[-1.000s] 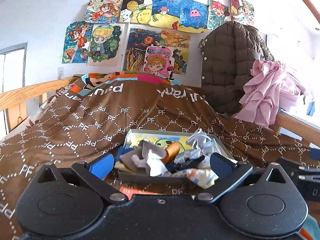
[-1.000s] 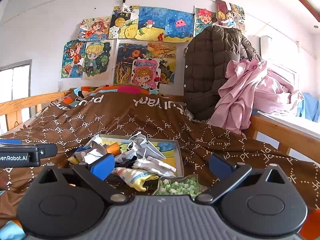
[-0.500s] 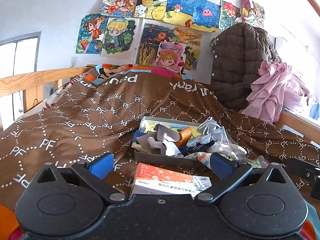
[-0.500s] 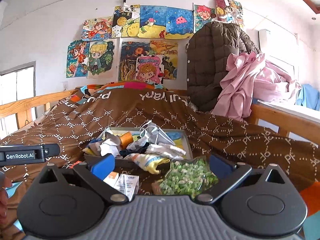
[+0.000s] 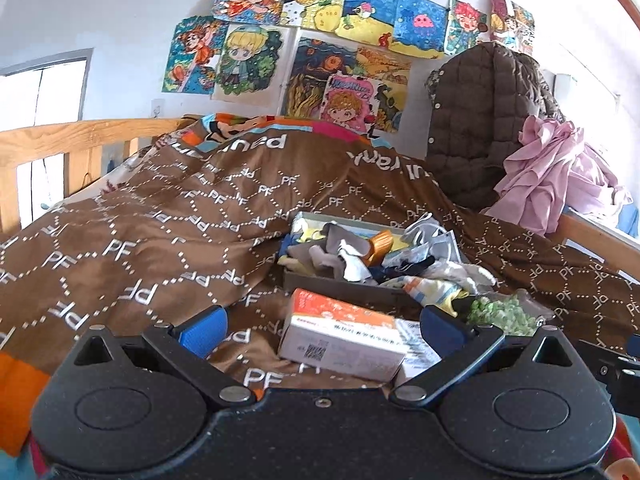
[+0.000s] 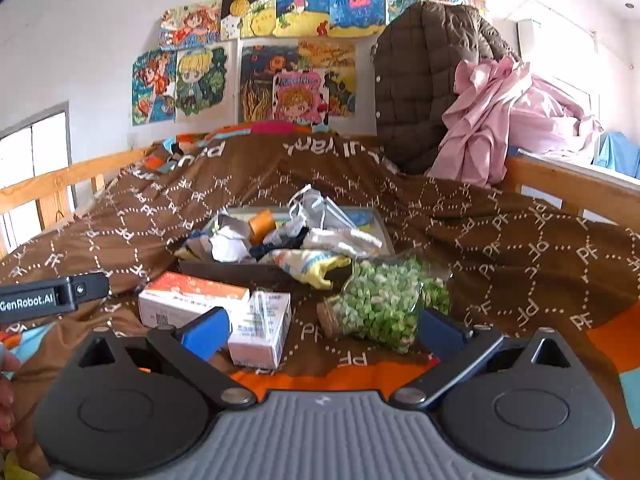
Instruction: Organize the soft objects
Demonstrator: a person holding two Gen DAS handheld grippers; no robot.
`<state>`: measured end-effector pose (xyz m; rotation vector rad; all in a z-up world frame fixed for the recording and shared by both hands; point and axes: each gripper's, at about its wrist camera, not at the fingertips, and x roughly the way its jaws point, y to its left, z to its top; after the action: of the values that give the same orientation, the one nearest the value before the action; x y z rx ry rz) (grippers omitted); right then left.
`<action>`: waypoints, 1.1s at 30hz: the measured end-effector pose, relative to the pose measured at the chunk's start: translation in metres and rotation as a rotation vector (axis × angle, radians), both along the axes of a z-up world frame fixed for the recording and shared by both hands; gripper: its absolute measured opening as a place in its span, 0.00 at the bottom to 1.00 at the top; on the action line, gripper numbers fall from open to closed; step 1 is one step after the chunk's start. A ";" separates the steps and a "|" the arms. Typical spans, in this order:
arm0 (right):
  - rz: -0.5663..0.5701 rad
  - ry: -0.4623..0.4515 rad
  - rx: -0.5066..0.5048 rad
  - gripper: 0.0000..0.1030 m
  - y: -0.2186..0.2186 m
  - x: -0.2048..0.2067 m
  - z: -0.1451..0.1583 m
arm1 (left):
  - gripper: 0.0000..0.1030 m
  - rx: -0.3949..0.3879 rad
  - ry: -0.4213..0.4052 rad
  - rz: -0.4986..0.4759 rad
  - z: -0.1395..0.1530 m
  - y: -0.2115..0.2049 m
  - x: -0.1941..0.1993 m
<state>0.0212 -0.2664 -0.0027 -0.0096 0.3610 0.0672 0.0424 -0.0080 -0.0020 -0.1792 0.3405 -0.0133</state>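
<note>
A shallow grey tray [image 5: 332, 286] [image 6: 224, 270] sits on the brown bed cover, heaped with small soft items: crumpled socks and cloths [image 5: 348, 258] [image 6: 232, 246] and a yellow patterned cloth [image 6: 308, 264] hanging over its front rim. My left gripper [image 5: 322, 326] is open and empty, held back from the tray, above an orange and white box [image 5: 344, 338]. My right gripper [image 6: 320, 330] is open and empty, behind a small white carton [image 6: 262, 328] and a bag of green pieces [image 6: 380, 304]. The left gripper's body [image 6: 52, 298] shows at the left of the right wrist view.
The brown quilt [image 5: 160, 232] rises into a hump behind the tray. A wooden bed rail [image 5: 60, 140] runs on the left and another [image 6: 568, 186] on the right. A brown padded jacket [image 6: 424, 80] and pink cloth [image 6: 492, 120] hang at the back right.
Both grippers have drawn back from the tray and risen. The orange box, white carton and green bag have come into view in front of the tray. Both stay open.
</note>
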 end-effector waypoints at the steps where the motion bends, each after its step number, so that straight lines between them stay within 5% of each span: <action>1: 0.003 0.007 0.003 1.00 0.000 0.002 -0.002 | 0.99 0.005 0.005 0.007 -0.003 0.001 0.000; 12: 0.011 0.048 -0.006 1.00 0.004 0.016 -0.017 | 0.99 0.022 0.069 0.019 -0.030 -0.002 0.004; 33: 0.013 0.119 0.022 1.00 0.004 0.030 -0.033 | 0.99 0.068 0.111 0.041 -0.039 -0.004 0.011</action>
<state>0.0517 -0.2623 -0.0359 0.0144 0.4790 0.0846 0.0539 -0.0122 -0.0415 -0.1195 0.4477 0.0493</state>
